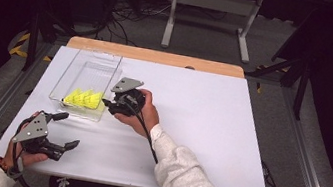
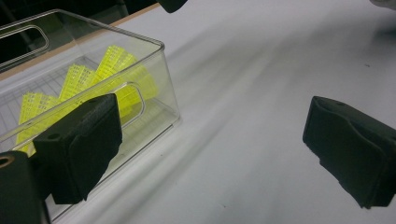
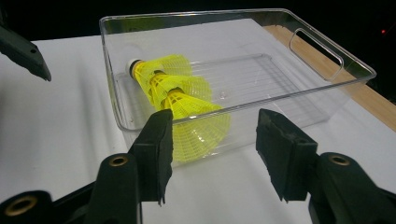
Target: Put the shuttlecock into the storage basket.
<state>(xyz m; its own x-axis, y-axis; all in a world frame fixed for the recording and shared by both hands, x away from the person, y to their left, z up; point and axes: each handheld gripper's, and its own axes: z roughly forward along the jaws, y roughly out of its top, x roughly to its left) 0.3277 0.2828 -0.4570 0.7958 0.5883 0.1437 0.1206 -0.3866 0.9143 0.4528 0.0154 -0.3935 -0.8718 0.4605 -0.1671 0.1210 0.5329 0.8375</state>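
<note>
A clear plastic bin (image 1: 108,64) stands on the left half of the white table (image 1: 210,125). Three yellow shuttlecocks (image 1: 85,99) lie nested in a row at its near end, also visible as shuttlecocks (image 3: 180,91) and shuttlecocks (image 2: 114,67). My right gripper (image 1: 109,105) is open just outside the bin's near right corner, its jaws facing the bin wall (image 3: 261,107) with nothing between them. My left gripper (image 1: 67,130) is open low over the table's front left, beside the bin's near end (image 2: 161,79), holding nothing.
A wooden strip (image 1: 155,56) runs along the table's far edge. Metal rails flank the table, and cables and a stand's legs (image 1: 211,24) lie on the floor behind it. The person's right sleeve (image 1: 191,178) crosses the front middle.
</note>
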